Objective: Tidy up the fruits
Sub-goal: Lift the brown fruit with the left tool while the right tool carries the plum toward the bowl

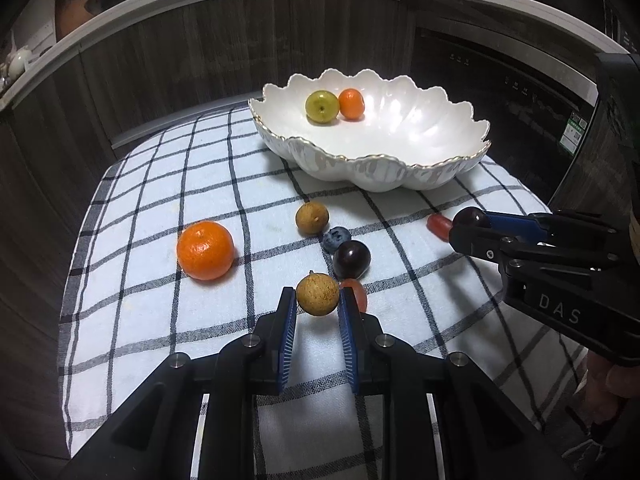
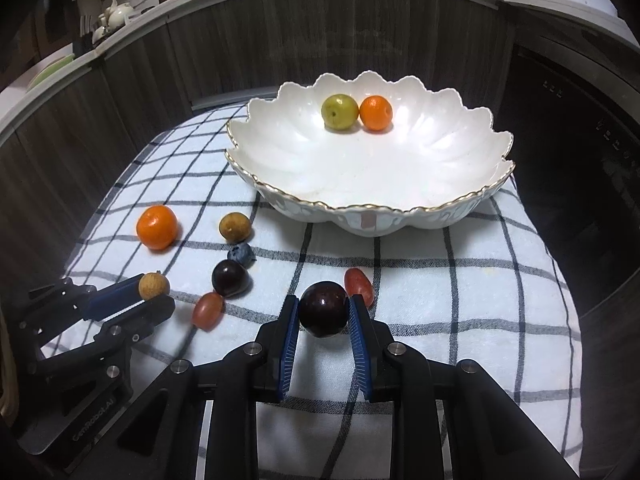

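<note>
My left gripper [image 1: 318,300] is shut on a tan longan [image 1: 317,294], held just above the checked cloth; the gripper also shows in the right wrist view [image 2: 154,294]. My right gripper [image 2: 323,314] is shut on a dark plum [image 2: 323,309]; the gripper also shows in the left wrist view [image 1: 470,222]. A white scalloped bowl [image 2: 400,216] holds a green fruit [image 2: 339,111] and a small orange [image 2: 375,113]. On the cloth lie an orange [image 2: 157,227], a second longan [image 2: 235,226], a blueberry [image 2: 240,255], another dark plum [image 2: 229,278] and two red grapes [image 2: 207,311] [image 2: 359,285].
The checked cloth [image 2: 460,300] covers a rounded surface that drops off at its edges. Dark wooden cabinet fronts [image 2: 320,32] and a grey counter edge curve behind the bowl. A dark appliance front [image 2: 580,160] stands at the right.
</note>
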A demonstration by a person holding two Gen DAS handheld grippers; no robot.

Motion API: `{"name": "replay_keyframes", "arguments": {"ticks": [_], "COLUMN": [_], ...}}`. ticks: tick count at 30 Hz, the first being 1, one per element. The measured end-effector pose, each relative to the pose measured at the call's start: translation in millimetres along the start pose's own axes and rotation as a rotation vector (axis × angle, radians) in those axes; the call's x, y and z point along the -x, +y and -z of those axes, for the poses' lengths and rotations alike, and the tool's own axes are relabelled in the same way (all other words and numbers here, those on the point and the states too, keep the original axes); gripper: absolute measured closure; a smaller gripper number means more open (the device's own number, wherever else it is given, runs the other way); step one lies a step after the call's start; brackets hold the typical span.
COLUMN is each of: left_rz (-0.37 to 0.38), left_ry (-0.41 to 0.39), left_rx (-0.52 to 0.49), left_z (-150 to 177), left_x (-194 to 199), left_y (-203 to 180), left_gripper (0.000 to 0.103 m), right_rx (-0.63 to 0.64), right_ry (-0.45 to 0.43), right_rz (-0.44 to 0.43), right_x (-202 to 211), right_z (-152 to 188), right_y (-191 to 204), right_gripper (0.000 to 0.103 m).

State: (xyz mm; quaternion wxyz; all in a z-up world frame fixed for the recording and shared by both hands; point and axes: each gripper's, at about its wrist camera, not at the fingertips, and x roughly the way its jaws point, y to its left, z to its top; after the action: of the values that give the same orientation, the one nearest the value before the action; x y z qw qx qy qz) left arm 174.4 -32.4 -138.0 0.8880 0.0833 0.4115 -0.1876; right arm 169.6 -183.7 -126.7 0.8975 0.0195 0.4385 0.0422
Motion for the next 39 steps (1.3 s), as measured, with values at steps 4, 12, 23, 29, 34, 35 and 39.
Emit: {"name": "replay_keyframes", "arguments": {"ticks": [4, 12, 23, 29, 34, 35, 39], "left_rz": [-0.003, -0.010, -0.019, -0.016, -0.002, -0.002, -0.008], "left_ry": [-0.008, -0.035, -0.071, -0.090, -0.102, -0.104, -0.115], "left_rx": [0.007, 0.012, 0.016, 0.012, 0.020, 0.022, 0.024], "left_z": [-3.1, -15.1, -40.4, -56.3, -73.2, -76.2, -88.7], "left_x": [6.4, 18.6, 27.7, 24.8, 21.8, 21.4, 19.5], "left_y": [-2.1, -9.1, -17.7, -24.6, -27.6, -27.7, -29.2], "left_gripper": [0.081, 0.081, 0.081, 0.081, 0.081, 0.081, 0.081], "right_rx": [-0.004, -0.014, -0.031, -0.048, -0.051, -0.050, -0.046], "right_ry": [-0.016, -0.053, -0.101, -0.124, -0.151, -0.157, -0.179], "right_rz": [-0.001, 0.004, 0.010, 0.028, 0.047, 0.050, 0.061], "right_x": [6.9, 22.8, 38.5, 43.5, 47.8, 48.9, 52.5], "right_z": [-2.3, -7.5, -20.4, -30.6, -41.6, -44.0, -56.4], "right_y": [-1.1, -4.9, -16.1, -29.8, -39.8, -41.3, -47.3], "right_gripper": [0.076, 0.076, 0.076, 0.076, 0.076, 0.076, 0.076]}}
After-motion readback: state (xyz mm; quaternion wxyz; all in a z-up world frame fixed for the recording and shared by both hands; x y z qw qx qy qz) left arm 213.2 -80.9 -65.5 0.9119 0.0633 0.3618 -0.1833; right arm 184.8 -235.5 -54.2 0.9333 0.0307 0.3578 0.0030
